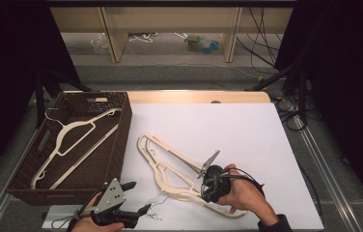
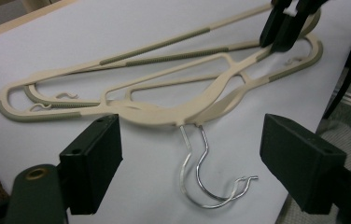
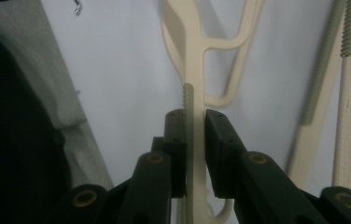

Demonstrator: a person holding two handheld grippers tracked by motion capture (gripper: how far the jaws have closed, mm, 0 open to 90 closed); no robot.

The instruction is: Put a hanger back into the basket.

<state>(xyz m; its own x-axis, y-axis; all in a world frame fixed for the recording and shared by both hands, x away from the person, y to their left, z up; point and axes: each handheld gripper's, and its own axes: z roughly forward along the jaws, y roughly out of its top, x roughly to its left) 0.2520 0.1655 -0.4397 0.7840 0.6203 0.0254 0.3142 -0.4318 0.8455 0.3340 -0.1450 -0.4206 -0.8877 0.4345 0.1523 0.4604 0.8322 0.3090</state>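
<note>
Two cream plastic hangers (image 1: pixel 170 166) with metal hooks (image 2: pixel 206 184) lie overlapped on the white table (image 1: pixel 232 130). My right gripper (image 1: pixel 204 189), held in a hand at the hangers' near right end, is shut on one hanger's ribbed arm (image 3: pixel 193 100); its jaws (image 3: pixel 194 119) press that arm from both sides. The left gripper view has the same right gripper (image 2: pixel 282 28) clamped at the hangers' far end. My left gripper (image 1: pixel 141 196) hovers near the table's front edge, open, with the hooks ahead between its pads (image 2: pixel 94 161) and untouched.
A dark wicker basket (image 1: pixel 121 140) stands at the table's left and holds a third cream hanger (image 1: pixel 73 140). The table's front edge runs just below both hands. Cables and stand legs (image 1: pixel 286 77) crowd the floor behind the table.
</note>
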